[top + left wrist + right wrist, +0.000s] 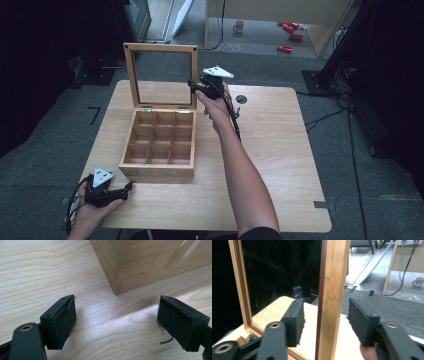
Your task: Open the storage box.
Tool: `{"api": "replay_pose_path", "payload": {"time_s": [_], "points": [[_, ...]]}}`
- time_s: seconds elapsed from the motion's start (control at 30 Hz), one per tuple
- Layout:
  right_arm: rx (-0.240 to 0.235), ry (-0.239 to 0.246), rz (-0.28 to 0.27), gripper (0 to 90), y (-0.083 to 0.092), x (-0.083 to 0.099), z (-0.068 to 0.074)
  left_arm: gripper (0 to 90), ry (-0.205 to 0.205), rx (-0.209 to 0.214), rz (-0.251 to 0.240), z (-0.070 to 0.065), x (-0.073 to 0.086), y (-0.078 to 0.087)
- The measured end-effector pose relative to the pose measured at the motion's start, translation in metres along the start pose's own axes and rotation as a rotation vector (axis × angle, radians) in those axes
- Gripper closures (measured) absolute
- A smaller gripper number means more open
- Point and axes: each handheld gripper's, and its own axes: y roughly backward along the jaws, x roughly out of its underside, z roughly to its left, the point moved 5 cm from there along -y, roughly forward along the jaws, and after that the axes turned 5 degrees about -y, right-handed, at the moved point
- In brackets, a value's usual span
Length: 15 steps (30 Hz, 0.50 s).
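A wooden box [159, 145] with nine empty compartments sits on the counter [280, 150], its glass-paned lid [161, 76] standing upright; the right claw [325, 322] is spread, its jaws straddling the lid's side rail without gripping it. The left claw [116, 320] rests spread on the counter just beside the box's near left corner.

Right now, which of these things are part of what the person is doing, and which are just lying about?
In use:
- wooden box, lid up
- right tongs, open astride the lid's side frame
- left tongs, open by the box's corner

Lying about:
- mug on the floor
- red objects on the floor
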Motion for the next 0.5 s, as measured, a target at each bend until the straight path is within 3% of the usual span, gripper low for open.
{"api": "replay_pose_path", "payload": {"time_s": [0.03,0.3,0.5], "points": [[0.005,0.008,0.001,39.8,0.007,0.001,0.000,16.0,0.000,0.000,0.000,0.000,0.000,0.000],[0.022,0.035,0.005,28.2,0.040,0.011,-0.008,16.0,0.001,0.000,0.001,0.000,0.000,0.000],[0.027,0.056,0.000,24.5,0.069,0.025,-0.018,16.0,0.003,0.000,0.000,0.000,0.000,0.000]]}}
